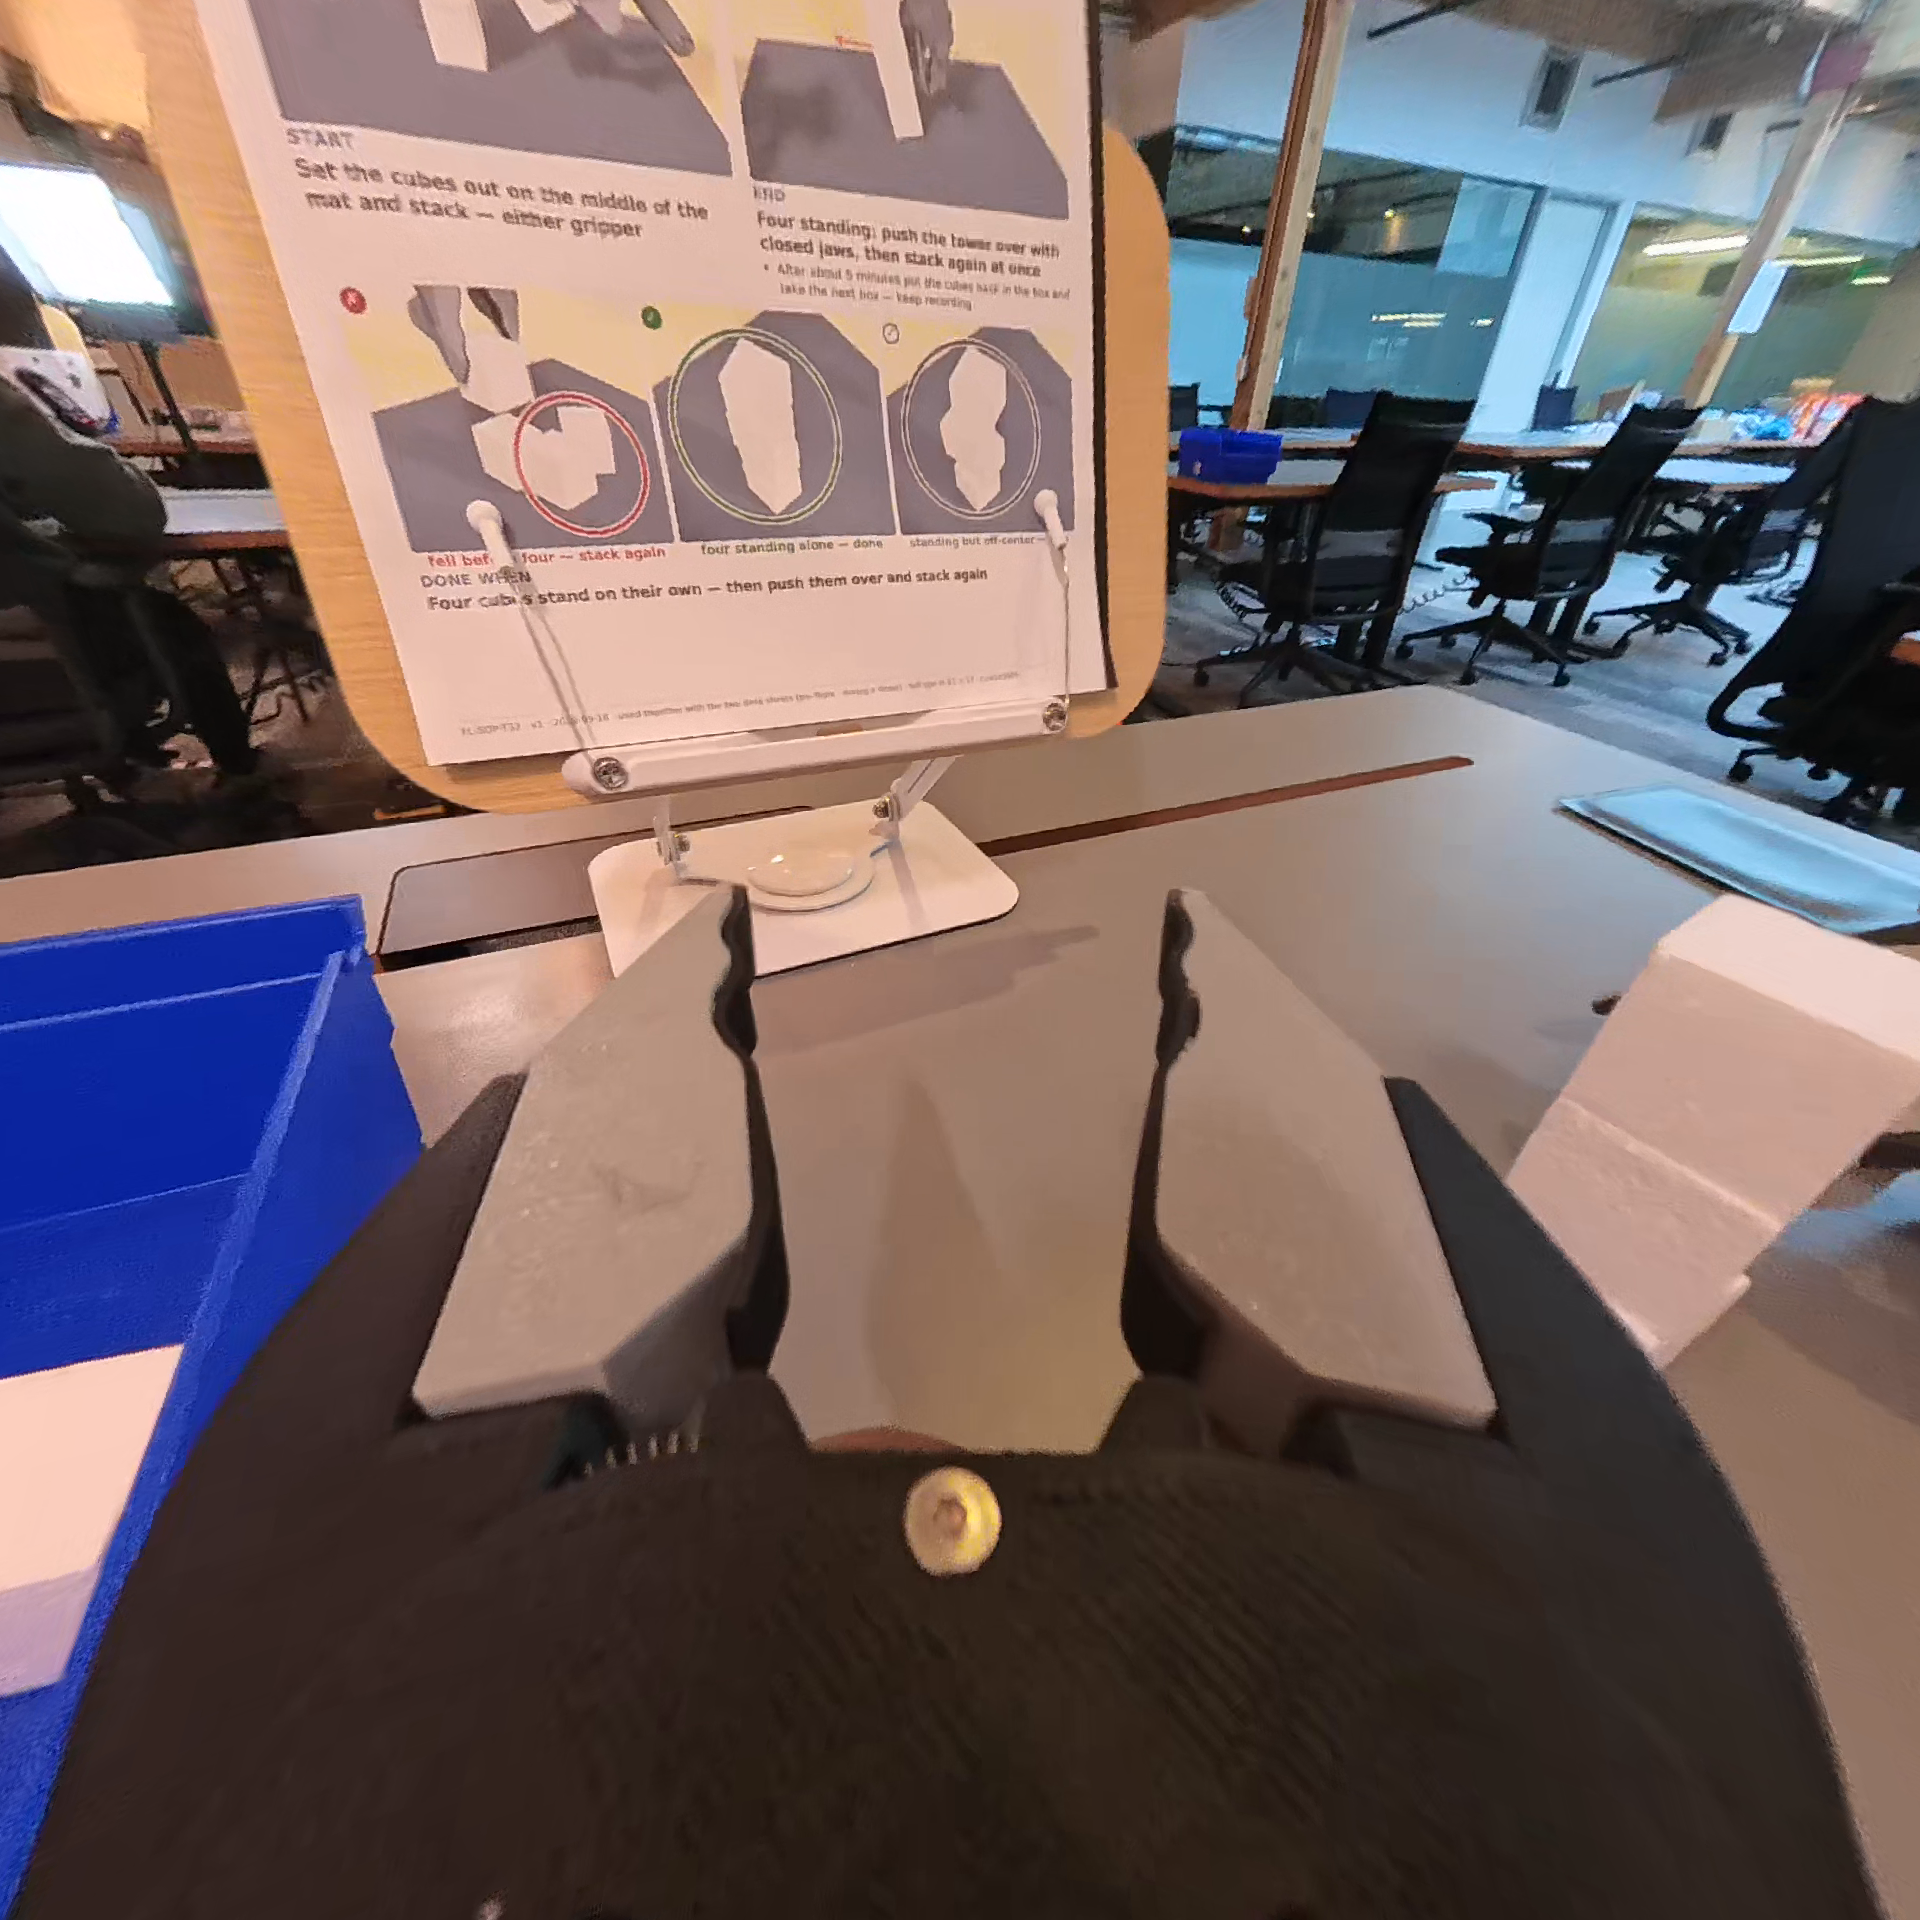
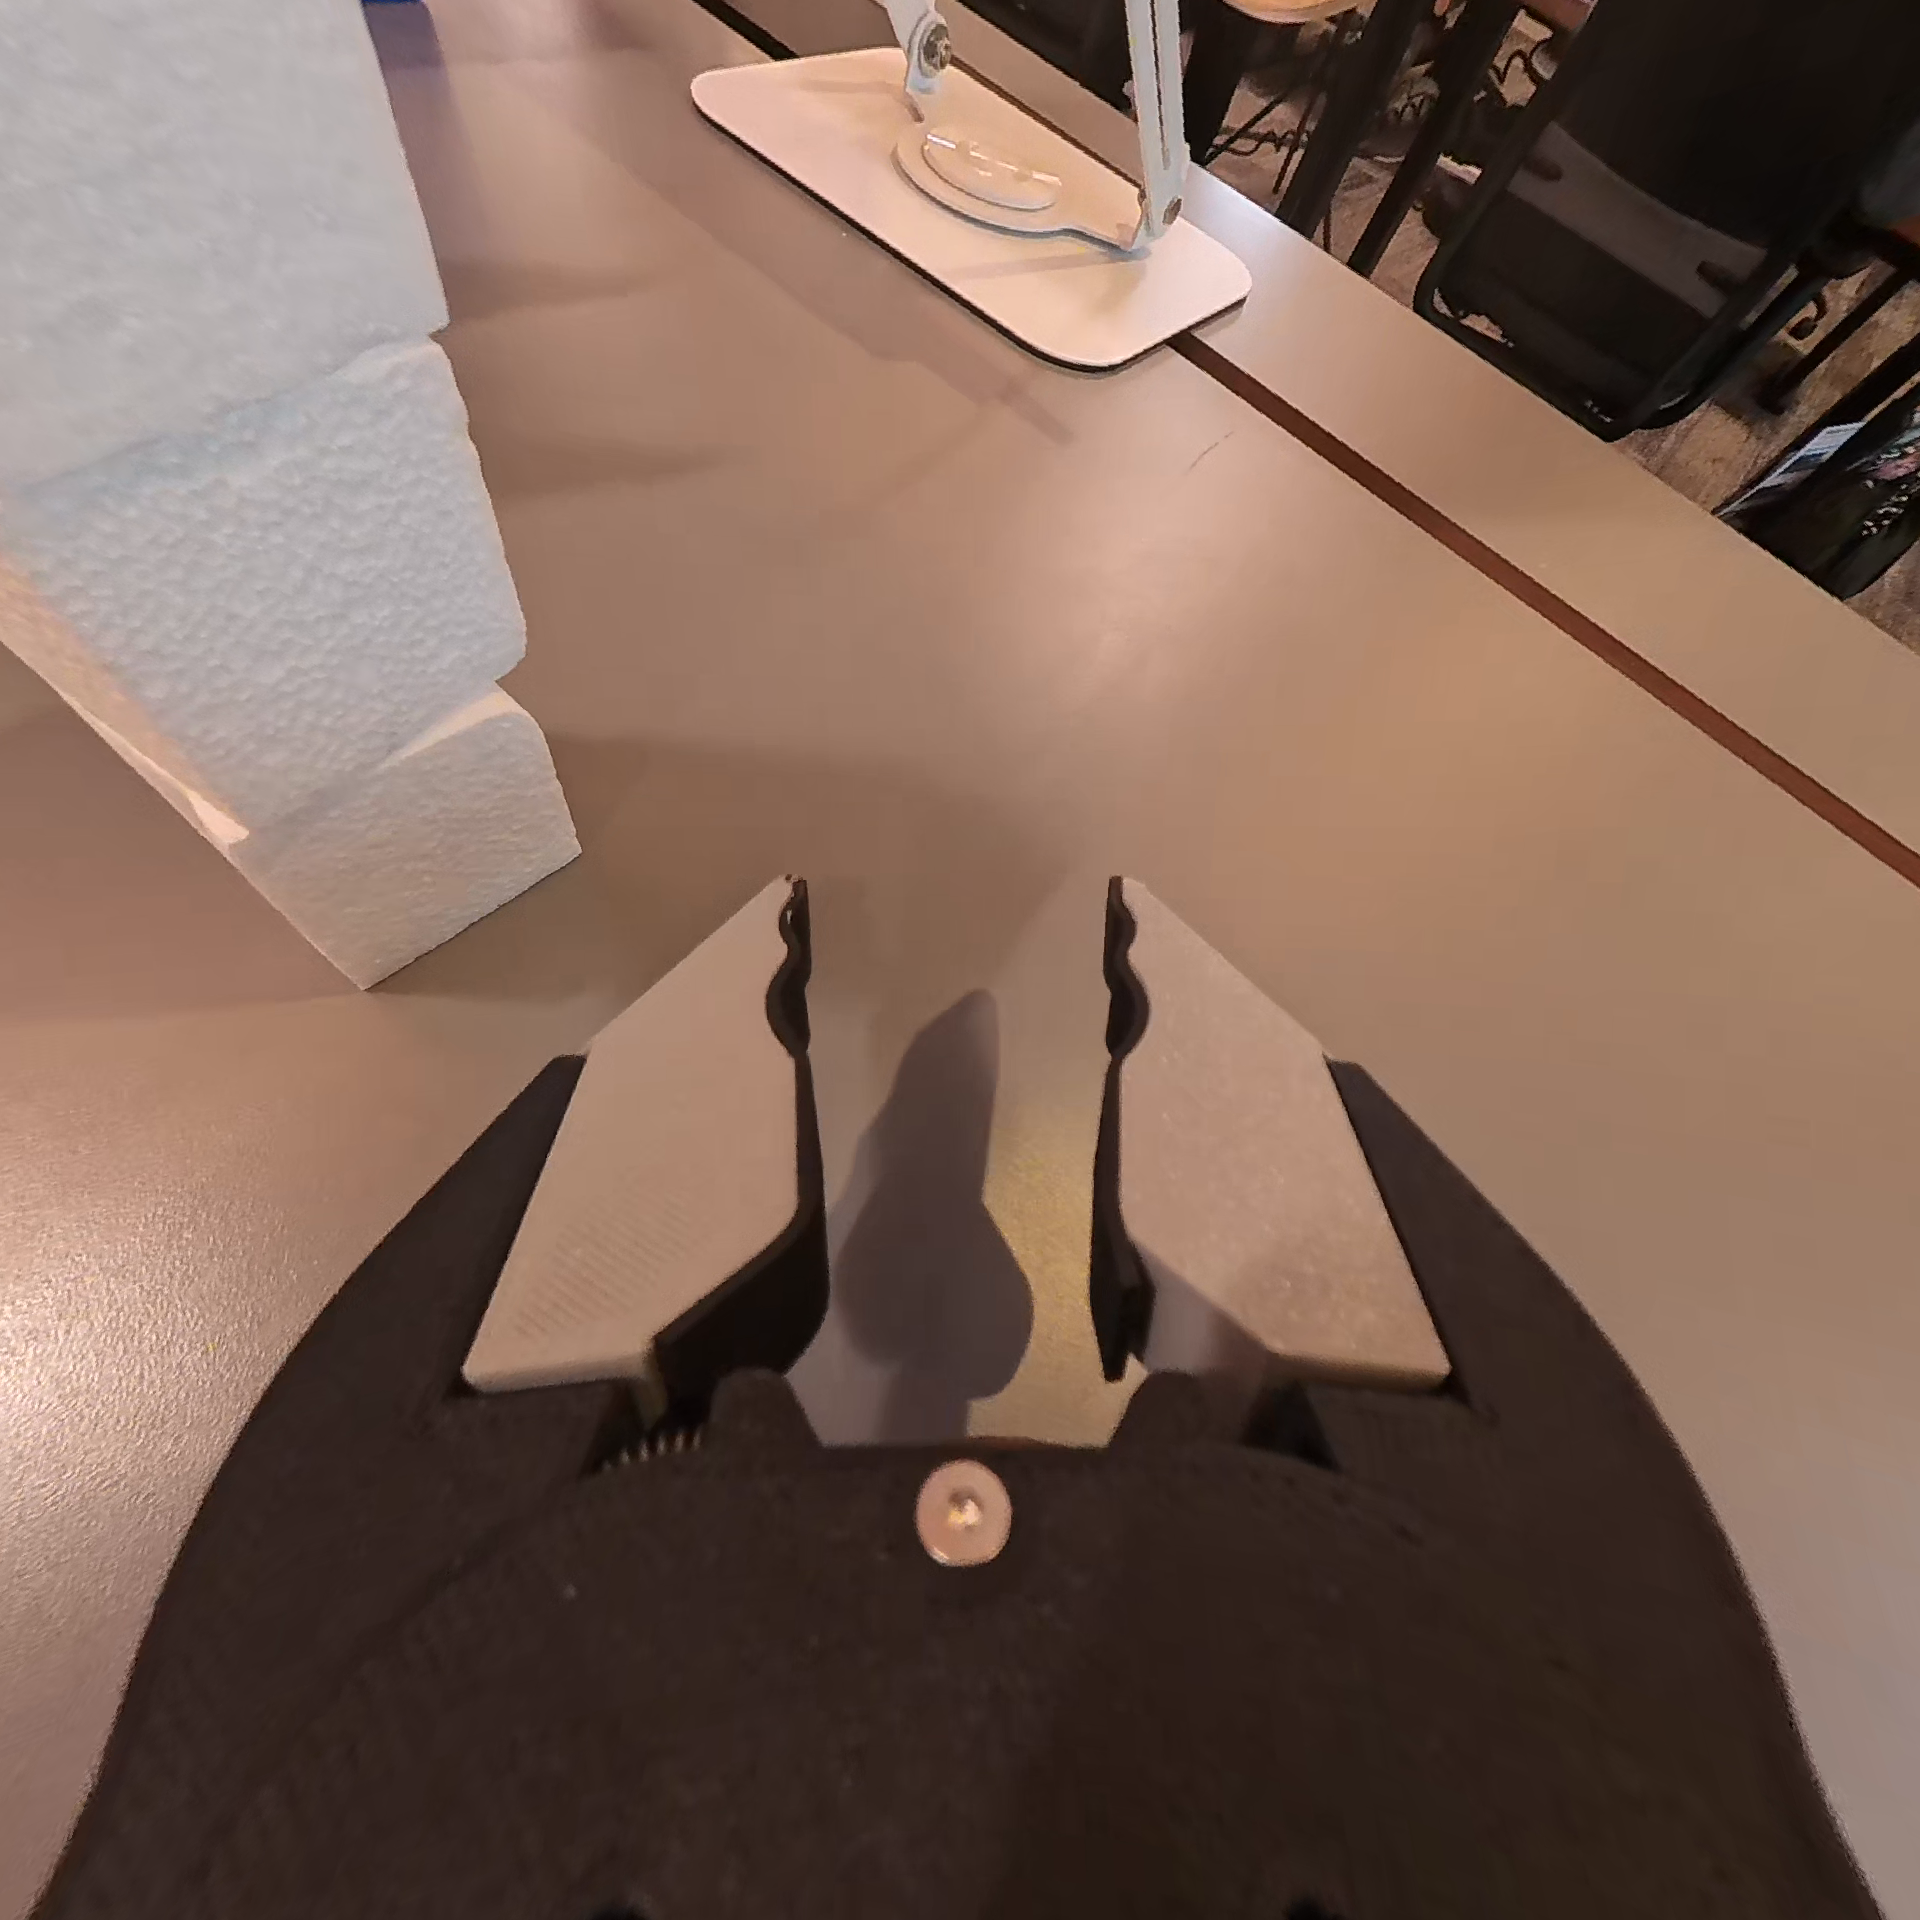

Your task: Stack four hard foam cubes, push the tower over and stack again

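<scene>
A tower of white foam cubes [image 2: 270, 582] stands on the grey table at the left of the right wrist view, with three cubes showing: a bottom cube [image 2: 416, 862], a middle one and a top cube [image 2: 187, 187] cut off by the frame. The tower also shows at the right edge of the left wrist view [image 1: 1704, 1101]. My right gripper [image 2: 956, 894] is open and empty, low over the table, just right of the tower's base. My left gripper [image 1: 956, 935] is open and empty, left of the tower. Another white foam block [image 1: 62, 1507] lies in the blue bin.
A blue plastic bin [image 1: 208, 1091] stands at the left, close to my left gripper. A white stand [image 1: 914, 894] holding an instruction sheet [image 1: 707, 416] is at the table's back; its base also shows in the right wrist view [image 2: 1091, 270]. A grey tray [image 1: 1756, 842] lies far right. Office chairs stand beyond the table. About 7 cm separates my right fingertips from the bottom cube [image 2: 416, 862].
</scene>
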A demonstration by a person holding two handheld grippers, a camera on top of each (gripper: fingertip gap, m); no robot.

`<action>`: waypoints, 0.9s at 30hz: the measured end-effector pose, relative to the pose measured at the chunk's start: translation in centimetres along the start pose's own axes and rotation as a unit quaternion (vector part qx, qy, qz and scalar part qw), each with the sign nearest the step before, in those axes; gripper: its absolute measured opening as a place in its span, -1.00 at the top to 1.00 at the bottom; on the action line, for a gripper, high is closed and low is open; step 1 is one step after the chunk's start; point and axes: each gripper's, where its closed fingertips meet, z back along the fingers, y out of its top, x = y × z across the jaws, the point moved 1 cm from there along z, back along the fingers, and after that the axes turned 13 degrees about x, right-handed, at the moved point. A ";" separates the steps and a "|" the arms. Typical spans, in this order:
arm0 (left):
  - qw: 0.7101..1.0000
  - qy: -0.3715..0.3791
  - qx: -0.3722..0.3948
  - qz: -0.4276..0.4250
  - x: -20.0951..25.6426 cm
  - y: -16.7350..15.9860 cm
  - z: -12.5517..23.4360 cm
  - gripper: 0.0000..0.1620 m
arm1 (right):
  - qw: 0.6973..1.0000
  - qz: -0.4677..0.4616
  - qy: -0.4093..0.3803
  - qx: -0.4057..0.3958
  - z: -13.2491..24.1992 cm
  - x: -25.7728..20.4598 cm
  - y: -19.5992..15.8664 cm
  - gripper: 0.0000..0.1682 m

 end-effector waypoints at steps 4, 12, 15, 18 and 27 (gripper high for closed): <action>1.000 0.024 -0.003 0.004 -1.3 -0.1 0.3 -0.03 | 1.000 0.003 -0.001 0.001 0.0 0.0 0.0 0.35; 0.997 0.064 0.036 0.029 -4.2 2.4 2.5 -0.09 | 1.000 0.001 -0.001 0.000 0.0 0.0 0.0 0.35; 0.994 0.088 0.052 0.026 -7.1 5.4 4.5 -0.03 | 1.000 0.001 0.000 -0.001 0.0 0.0 0.0 0.34; 0.992 0.113 0.038 0.037 -10.9 7.5 6.3 0.02 | 1.000 0.003 0.003 -0.006 -0.1 -0.1 -0.2 0.35; 0.968 0.146 -0.197 0.061 -19.4 0.4 7.0 -0.09 | 1.000 0.009 0.002 -0.012 -0.2 -0.2 -0.3 0.35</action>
